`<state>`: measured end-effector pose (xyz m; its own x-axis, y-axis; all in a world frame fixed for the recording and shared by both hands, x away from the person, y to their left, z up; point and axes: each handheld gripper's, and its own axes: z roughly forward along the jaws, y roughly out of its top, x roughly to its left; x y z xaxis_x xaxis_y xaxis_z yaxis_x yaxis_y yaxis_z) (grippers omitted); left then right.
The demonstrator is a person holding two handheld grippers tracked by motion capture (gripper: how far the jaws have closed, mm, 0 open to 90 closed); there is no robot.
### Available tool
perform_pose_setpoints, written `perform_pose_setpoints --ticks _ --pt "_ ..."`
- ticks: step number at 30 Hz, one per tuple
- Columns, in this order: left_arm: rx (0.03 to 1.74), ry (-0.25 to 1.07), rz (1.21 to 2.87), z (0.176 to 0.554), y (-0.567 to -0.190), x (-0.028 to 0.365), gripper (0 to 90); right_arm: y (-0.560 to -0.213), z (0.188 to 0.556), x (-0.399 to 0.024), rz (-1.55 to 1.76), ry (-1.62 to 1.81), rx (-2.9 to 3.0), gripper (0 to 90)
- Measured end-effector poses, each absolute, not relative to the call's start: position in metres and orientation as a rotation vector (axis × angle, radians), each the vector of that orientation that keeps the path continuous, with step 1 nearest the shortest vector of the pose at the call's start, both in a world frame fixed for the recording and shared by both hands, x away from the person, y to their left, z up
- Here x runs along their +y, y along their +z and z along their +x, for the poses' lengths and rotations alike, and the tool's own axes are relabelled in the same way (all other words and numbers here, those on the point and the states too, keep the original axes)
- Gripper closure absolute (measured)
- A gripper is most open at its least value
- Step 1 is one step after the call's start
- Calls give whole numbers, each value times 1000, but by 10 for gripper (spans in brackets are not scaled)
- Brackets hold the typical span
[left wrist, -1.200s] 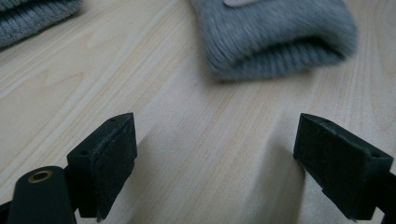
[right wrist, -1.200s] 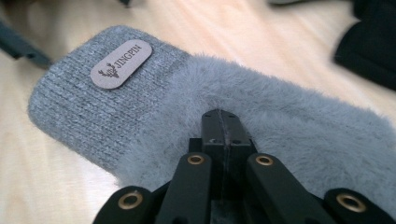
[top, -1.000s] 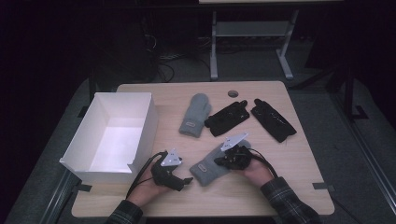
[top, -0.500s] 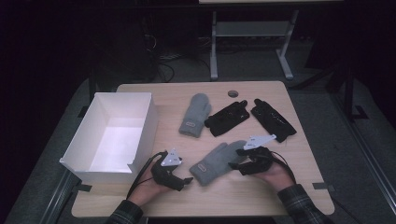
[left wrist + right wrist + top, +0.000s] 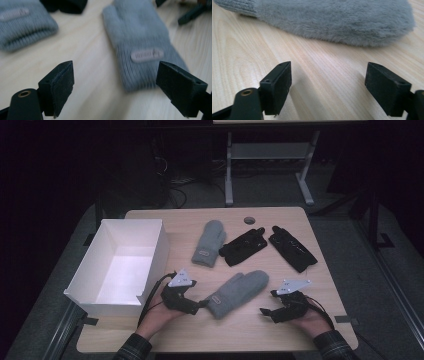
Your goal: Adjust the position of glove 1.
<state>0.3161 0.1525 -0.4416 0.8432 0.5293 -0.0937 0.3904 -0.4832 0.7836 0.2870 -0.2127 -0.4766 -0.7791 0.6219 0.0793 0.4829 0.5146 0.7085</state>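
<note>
A pale wooden table [image 5: 150, 330] carries everything, and its biggest load is an open white cardboard box [image 5: 90, 275] at the left edge. In the near middle lies a grey fleecy knit mitten [image 5: 239, 292], slanted, with its ribbed cuff toward the left gripper [image 5: 197, 306] and its rounded tip toward the right gripper [image 5: 267, 312]. A second grey knit mitten [image 5: 209, 243] lies farther back, just beside the box's far corner. Two black gloves [image 5: 243, 246] [image 5: 292, 248] rest beside it toward the right, and a small dark round disc [image 5: 249, 220] sits near the far edge. Each mitten's cuff bears a small pale oblong tag [image 5: 147, 54]; its lettering is too blurred to read. The left gripper's jaws stand wide apart, with the near mitten's cuff just ahead of them, not pinched. The right gripper's jaws have just been opening and now gape over bare wood, the mitten's fleecy tip lying free beyond them. Nothing lies between either gripper and the mitten.
</note>
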Motion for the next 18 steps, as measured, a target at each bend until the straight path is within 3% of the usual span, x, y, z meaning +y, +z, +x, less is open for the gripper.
perform_pose_setpoints --ticks 5,18 --pt "657 182 2148 333 -436 140 207 -481 284 -211 890 1115 2549 143" --pt "610 113 2228 370 -443 85 422 -481 285 -211 899 1111 2544 139"
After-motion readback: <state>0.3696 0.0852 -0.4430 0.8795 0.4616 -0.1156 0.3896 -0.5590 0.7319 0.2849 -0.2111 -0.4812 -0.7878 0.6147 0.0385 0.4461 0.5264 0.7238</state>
